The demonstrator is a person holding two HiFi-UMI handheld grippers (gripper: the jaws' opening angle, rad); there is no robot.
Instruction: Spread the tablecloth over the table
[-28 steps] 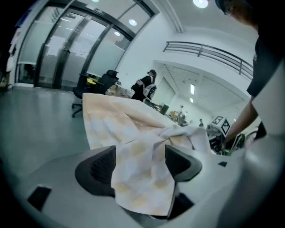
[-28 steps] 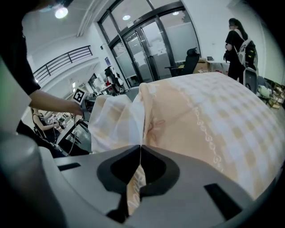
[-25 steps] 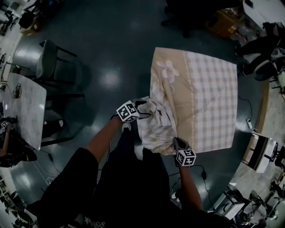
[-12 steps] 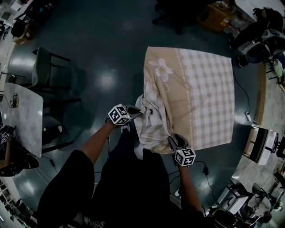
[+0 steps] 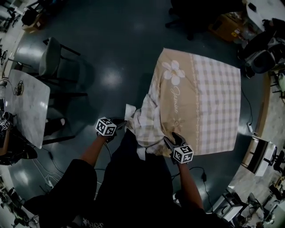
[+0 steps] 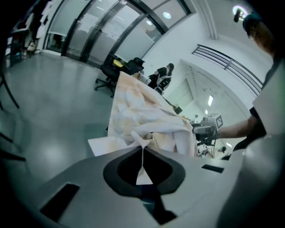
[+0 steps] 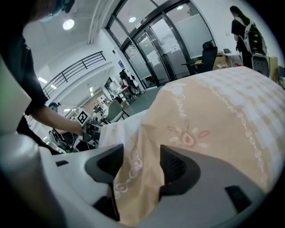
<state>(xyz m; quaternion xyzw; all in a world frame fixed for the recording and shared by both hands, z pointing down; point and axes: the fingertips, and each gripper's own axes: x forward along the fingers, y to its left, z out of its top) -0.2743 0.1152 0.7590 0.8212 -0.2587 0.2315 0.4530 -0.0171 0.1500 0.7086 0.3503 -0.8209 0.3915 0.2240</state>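
The beige tablecloth (image 5: 205,98), with checks and a flower print, covers most of the table; its near-left part is bunched and hangs off the corner. My left gripper (image 5: 124,124) is shut on a thin white fold of the cloth's edge (image 6: 142,133), held out to the left of the table. My right gripper (image 5: 168,139) stands at the near edge with its jaws opening. A beige fold (image 7: 133,173) lies loosely between them, and the pads do not press on it. Each gripper shows in the other's view: the right gripper (image 6: 205,129) and the left gripper (image 7: 89,127).
A marble-topped table (image 5: 26,107) and a grey chair (image 5: 51,62) stand to the left across the dark floor. Bags, boxes and cables crowd the right side (image 5: 262,58). An office chair (image 5: 191,13) is beyond the table. A person (image 7: 242,26) stands far off.
My left gripper closed on the cloth's edge and drew it out to the left, stretching the bunch. My right gripper's jaws went from shut to wide apart.
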